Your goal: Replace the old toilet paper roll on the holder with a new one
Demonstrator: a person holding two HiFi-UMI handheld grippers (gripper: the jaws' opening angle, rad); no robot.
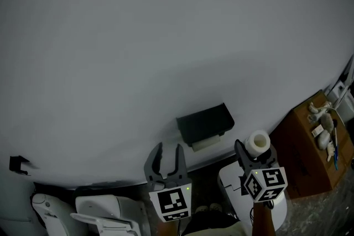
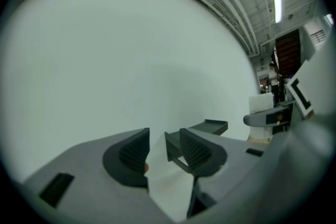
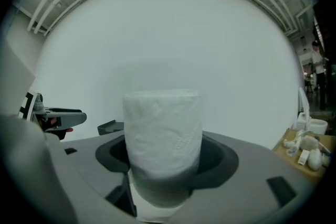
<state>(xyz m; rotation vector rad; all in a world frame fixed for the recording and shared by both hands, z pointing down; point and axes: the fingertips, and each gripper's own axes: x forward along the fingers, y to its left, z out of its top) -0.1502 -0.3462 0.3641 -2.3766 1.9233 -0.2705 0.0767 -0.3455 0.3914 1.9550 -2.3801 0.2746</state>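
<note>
A black toilet paper holder [image 1: 204,122] hangs on the white wall, with a pale strip of roll [image 1: 206,144] showing under its lid. My left gripper [image 1: 169,147] stands open and empty just below-left of it; in the left gripper view the holder [image 2: 202,130] lies straight beyond the spread fingers [image 2: 134,153]. My right gripper [image 1: 256,148] is shut on a full white toilet paper roll [image 1: 258,142], held upright to the right of the holder. In the right gripper view the roll [image 3: 163,134] fills the space between the jaws, with the holder [image 3: 110,127] far left.
A white toilet [image 1: 83,208] sits at bottom left, and a white bin-like object [image 1: 235,192] below the right gripper. A brown cabinet [image 1: 304,153] with small items on top stands at the right. A small black fitting [image 1: 18,164] is on the wall far left.
</note>
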